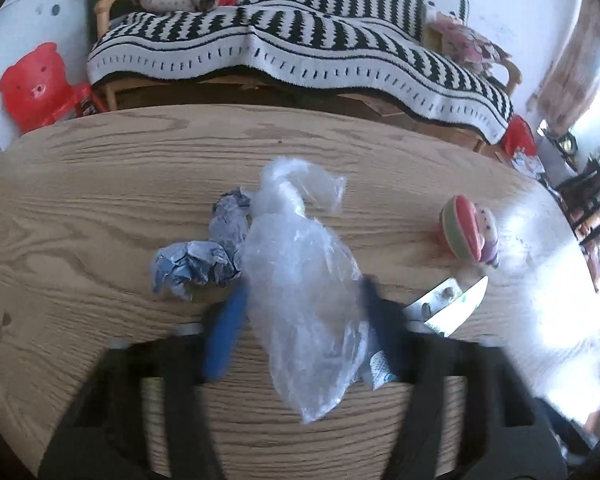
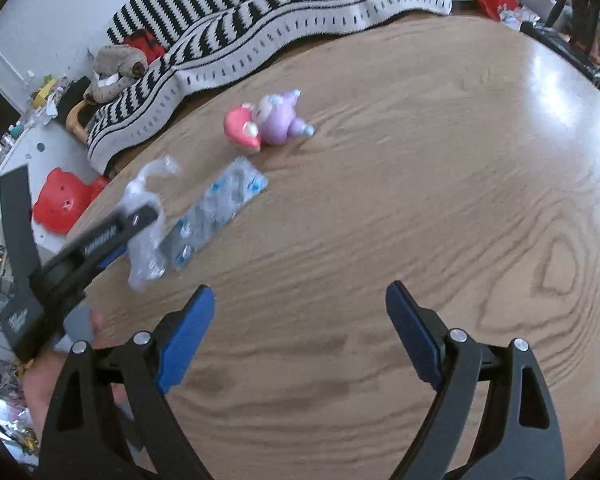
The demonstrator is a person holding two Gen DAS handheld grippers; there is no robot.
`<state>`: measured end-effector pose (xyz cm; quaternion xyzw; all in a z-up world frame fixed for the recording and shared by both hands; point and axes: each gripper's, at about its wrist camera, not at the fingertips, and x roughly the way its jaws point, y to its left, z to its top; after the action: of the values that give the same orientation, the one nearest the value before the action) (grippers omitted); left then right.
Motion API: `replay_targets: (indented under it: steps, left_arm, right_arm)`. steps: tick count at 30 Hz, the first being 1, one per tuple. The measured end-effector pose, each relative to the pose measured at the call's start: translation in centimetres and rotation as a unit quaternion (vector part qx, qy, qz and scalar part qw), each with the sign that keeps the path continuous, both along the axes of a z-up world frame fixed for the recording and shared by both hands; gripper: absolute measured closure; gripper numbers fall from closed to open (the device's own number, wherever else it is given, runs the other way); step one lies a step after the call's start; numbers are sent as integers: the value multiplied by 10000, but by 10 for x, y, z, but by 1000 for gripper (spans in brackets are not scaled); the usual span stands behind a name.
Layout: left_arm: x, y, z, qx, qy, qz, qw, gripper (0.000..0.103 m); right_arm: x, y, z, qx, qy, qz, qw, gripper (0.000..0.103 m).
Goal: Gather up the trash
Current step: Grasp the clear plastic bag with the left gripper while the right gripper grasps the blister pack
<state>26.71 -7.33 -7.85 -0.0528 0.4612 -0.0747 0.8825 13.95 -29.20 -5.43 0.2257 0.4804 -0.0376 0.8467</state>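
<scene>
Left wrist view shows the left gripper (image 1: 300, 320) low in the middle of the frame, with a clear plastic bag (image 1: 300, 280) lying between its two blue fingers (image 1: 224, 336). The jaws are partly closed around the bag, but both fingers are blurred, so I cannot tell if the pads already press on the plastic. Just left of the bag, at the centre of the wooden table (image 1: 100, 184), lies a crumpled silver wrapper (image 1: 204, 256), touching the bag. To the lower right of the bag a flat white blister pack (image 1: 452, 304) lies on the table, partly behind the right finger. In the right wrist view the right gripper (image 2: 300, 340) stands wide open at the bottom of the frame with only bare wood between its fingers, so it holds nothing. A small pink and purple toy (image 2: 268, 124) rests in the upper middle there; it looks like a toy and not trash. No bin is visible in either view. I judge that the task is at its beginning: all three pieces are on the table, and only the bag is about to be taken.
</scene>
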Motion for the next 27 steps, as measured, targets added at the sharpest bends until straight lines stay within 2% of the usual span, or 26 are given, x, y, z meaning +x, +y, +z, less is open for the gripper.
replay_targets:
  steps: [1,4,11,18,22,25,27]
  left_arm:
    - [0,1,-2,-15,44,-61,10000,80]
    - [-8,7,-4,93,86,-151,9998,95]
    - [-53,40,25,169,-93,-138,9997,98]
    - [-116,90,39,59,20,152,9999,98]
    - [-155,90,49,443,-221,98,9987,98]
    - [-180,88,47,436,-120,-23,9990,98]
    - [-194,87,44,308,7,-77,9995,98]
  right_arm:
    - [5,0,-1,-41,-19,-31,10000,19]
    - [25,-2,-8,29,-4,-160,9999,19]
    - [68,26,-17,215,-38,-72,9997,18]
    - [93,59,-20,-496,-80,-21,9987,14]
    - [103,77,-23,-899,-56,192,9957,17]
    - [103,91,-21,-1059,-26,579,9927,46]
    - [93,91,-20,-950,-31,767,9925,72]
